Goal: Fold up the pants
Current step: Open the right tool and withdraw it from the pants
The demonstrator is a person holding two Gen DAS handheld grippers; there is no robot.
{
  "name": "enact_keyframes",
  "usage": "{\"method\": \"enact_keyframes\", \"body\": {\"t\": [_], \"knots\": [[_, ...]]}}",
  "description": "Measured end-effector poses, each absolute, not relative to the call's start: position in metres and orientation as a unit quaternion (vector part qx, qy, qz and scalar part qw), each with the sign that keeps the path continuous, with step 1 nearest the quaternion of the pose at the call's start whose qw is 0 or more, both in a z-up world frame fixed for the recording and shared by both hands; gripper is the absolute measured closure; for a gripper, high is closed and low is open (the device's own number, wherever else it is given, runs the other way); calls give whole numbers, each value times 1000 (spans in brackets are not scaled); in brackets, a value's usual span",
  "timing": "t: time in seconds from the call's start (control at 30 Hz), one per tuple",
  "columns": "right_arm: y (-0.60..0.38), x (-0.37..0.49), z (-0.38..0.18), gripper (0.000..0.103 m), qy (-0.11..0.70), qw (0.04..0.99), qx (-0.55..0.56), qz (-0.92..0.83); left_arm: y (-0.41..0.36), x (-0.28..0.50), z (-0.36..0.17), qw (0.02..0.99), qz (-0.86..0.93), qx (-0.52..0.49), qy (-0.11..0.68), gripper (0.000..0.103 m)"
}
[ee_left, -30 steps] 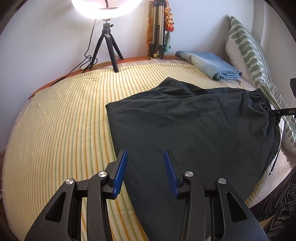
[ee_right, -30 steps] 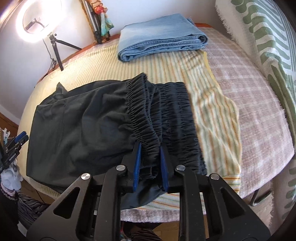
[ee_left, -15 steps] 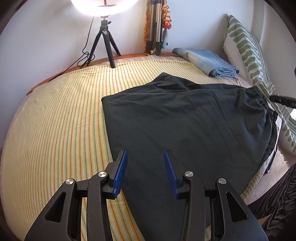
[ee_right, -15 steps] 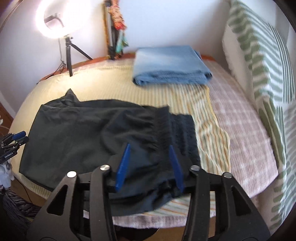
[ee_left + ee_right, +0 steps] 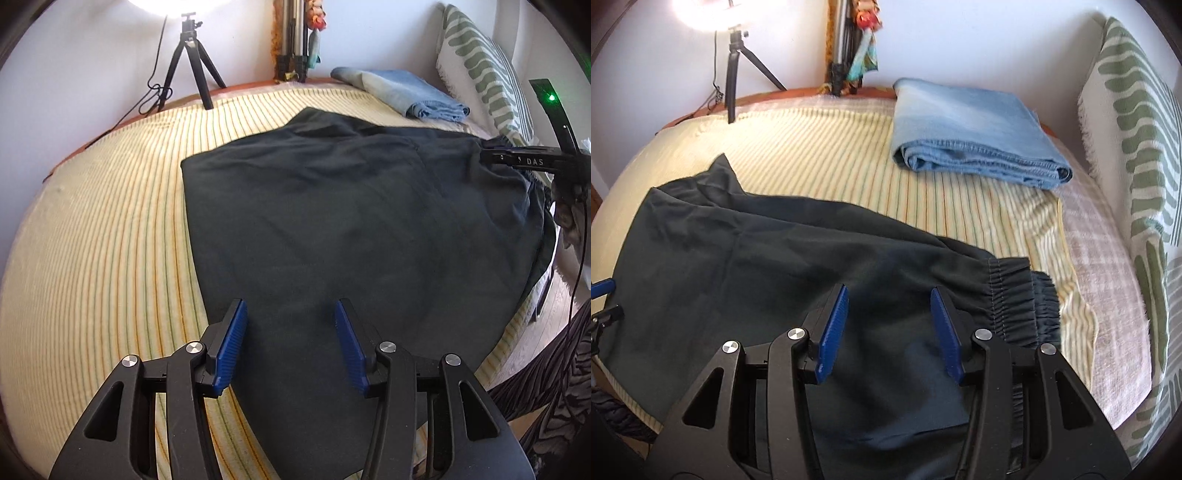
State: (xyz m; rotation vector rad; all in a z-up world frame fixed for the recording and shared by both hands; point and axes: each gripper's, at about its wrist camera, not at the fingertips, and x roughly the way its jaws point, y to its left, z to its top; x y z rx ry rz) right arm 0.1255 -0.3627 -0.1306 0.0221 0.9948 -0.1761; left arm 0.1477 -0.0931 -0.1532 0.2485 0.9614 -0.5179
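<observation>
Pants (image 5: 332,229), dark and matte, lay spread across the striped bedspread (image 5: 103,236) on the bed, folded over once into a broad, roughly square slab with soft creases running across it.

At the left, the left tool (image 5: 290,347) hung over the near hem edge of the cloth. Its blue ribbed pads were parting at that moment, wider than a second before, with nothing pinched between them; only flat fabric showed below the gap. Its view had also slid a little along the bedspread and down toward the cloth.

At the right, the bigger change: a second earlier the right tool (image 5: 890,326) had been clamped narrow on the gathered elastic waistband (image 5: 1019,295), and half a second before this moment its pads had already sprung apart. Now they stood at a middling width over smooth cloth just inside the waistband, which lay released on the bed with its puckered double edge stacked beside the right pad. I judged that the fold just made had been set down and let go, so both tools were free to take new corners for the next fold.

The fabric looked thin and limp, likely to slump and drag if lifted by one edge only. Behind the pants, folded blue jeans (image 5: 975,129) sat as a thick, stiff stack with visible stitched hems, well apart from the dark cloth. A green-patterned pillow (image 5: 1137,155) with a fringed edge leaned at the far right.
</observation>
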Motion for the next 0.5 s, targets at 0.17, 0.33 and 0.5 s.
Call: {"method": "enact_keyframes", "body": {"t": [0.17,0.33,0.5], "knots": [[-369,130,-146,55,490,868,22,-82,-91,146,-155,849,-241,118,455,47],[-370,134,-151,53,498,863,21,-79,-75,144,-149,856,-227,94,455,47],[-359,131,-126,53,483,873,46,-54,-41,144,-145,854,-223,1,470,47]]}}
